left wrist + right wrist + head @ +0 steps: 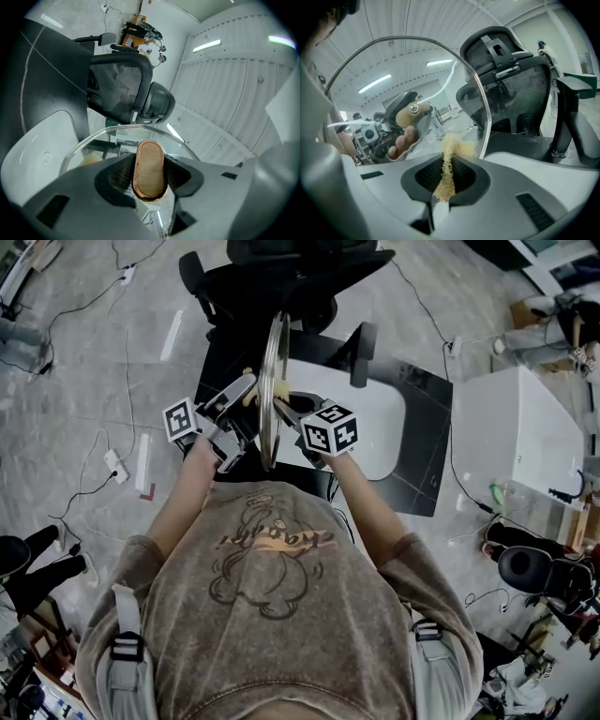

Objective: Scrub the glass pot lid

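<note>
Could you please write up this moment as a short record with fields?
Lid: glass pot lid, held up on edge above the white table
Left gripper: shut on the lid's wooden handle
Right gripper: shut on a yellow scrub pad
Contact: the pad appears to touch the lid's face opposite the handle, low down
Behind: black office chair

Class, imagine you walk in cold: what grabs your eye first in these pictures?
A glass pot lid stands on edge at the head view's centre, with a black office chair behind it. The left gripper clamps its wooden handle; the right gripper holds a tan scrubber against the glass.
</note>
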